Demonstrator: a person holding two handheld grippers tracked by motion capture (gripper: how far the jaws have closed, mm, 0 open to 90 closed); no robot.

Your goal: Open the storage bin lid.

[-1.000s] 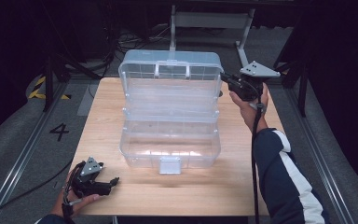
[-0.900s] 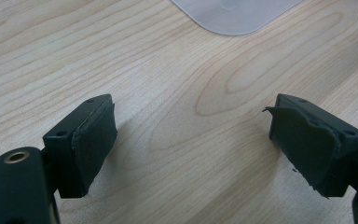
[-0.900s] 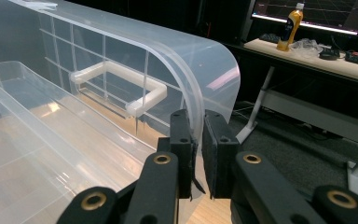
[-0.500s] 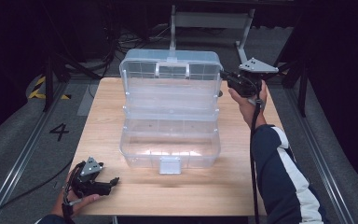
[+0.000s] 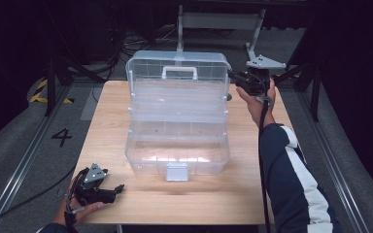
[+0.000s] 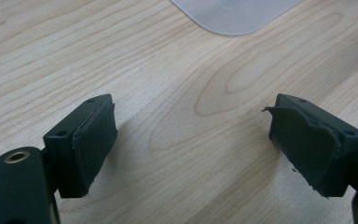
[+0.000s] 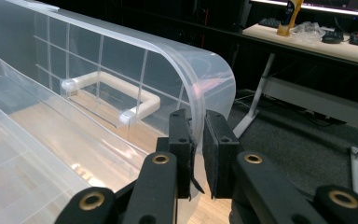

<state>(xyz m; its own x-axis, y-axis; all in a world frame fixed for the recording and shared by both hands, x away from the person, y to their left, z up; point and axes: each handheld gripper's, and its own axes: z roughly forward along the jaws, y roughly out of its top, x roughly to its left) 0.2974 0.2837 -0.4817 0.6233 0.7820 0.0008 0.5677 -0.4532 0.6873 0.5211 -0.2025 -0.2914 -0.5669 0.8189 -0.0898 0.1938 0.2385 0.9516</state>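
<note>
A clear plastic toolbox [image 5: 177, 145] with fold-out trays stands open in the middle of the wooden table [image 5: 107, 121]. Its lid [image 5: 175, 65] is raised at the far side, the white handle [image 5: 179, 73] facing me. My right gripper [image 5: 233, 76] is at the lid's right edge, shut on it. In the right gripper view the two pads pinch the curved lid rim [image 7: 214, 70] between them, with the right gripper [image 7: 198, 140] just right of the handle [image 7: 112, 91]. My left gripper [image 5: 119, 188] rests near the table's front left corner, open and holding nothing. In its own view the left gripper [image 6: 193, 140] faces bare wood and a corner of the box [image 6: 233, 14].
A white latch [image 5: 177, 171] sticks out at the box's front. Behind the table stands a grey metal frame [image 5: 218, 22]. A desk with small items [image 7: 317, 37] is seen beyond the lid. Floor rails run along both sides, and a "4" [image 5: 61, 137] is marked on the left floor.
My right gripper, still on the lid's edge, has crept slightly toward the far side. The left gripper has not moved.
</note>
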